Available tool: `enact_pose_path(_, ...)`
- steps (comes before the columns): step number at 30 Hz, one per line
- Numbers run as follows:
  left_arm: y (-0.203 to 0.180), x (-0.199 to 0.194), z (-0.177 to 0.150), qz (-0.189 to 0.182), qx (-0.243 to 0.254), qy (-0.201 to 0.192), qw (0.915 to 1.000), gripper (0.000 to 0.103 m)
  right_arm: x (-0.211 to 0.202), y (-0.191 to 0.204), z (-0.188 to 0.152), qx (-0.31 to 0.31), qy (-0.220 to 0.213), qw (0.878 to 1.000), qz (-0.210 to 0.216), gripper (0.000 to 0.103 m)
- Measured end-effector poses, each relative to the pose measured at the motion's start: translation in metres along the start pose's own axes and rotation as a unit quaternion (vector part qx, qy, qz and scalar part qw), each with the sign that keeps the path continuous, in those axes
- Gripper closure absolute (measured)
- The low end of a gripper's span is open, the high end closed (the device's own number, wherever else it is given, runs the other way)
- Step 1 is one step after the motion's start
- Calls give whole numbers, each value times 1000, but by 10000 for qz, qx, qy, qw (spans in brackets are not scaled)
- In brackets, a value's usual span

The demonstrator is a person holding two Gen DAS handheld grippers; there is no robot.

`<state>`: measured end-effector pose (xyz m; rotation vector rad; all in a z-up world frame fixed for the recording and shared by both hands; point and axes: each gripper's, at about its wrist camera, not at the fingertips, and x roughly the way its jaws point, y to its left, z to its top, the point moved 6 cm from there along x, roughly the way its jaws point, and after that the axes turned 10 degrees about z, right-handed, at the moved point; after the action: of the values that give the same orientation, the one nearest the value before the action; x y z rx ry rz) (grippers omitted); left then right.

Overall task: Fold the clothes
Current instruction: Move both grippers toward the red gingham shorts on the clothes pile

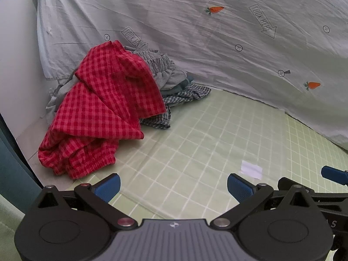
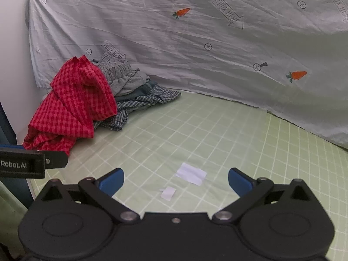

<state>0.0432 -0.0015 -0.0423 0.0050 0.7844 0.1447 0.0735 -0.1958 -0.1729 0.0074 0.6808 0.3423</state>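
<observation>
A pile of clothes lies at the back left of the green checked surface [image 1: 195, 143]. On top is a red checked garment [image 1: 104, 108], also in the right wrist view [image 2: 71, 104]. Under it lie a grey gathered garment [image 1: 161, 69] and a blue-grey checked garment [image 1: 184, 95]. My left gripper [image 1: 174, 187] is open and empty, hovering above the surface just right of the red garment's lower edge. My right gripper [image 2: 176, 180] is open and empty, further right, above white paper scraps. The right gripper's blue fingertip [image 1: 335, 175] shows at the left wrist view's right edge.
A wrinkled grey sheet [image 2: 195, 43] printed with carrots and arrows hangs behind the surface. Two white paper pieces [image 2: 191, 173] [image 2: 168, 193] lie on the green cloth. A white wall [image 1: 17, 65] stands at the left. The left gripper's body [image 2: 32, 163] shows at the right view's left edge.
</observation>
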Motion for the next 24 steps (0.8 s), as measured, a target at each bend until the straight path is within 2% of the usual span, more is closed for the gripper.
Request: enact_pose_path(24, -1, 7, 4, -6, 42, 58, 10000, 0, 0, -6, 0, 95, -18, 9999, -122, 0)
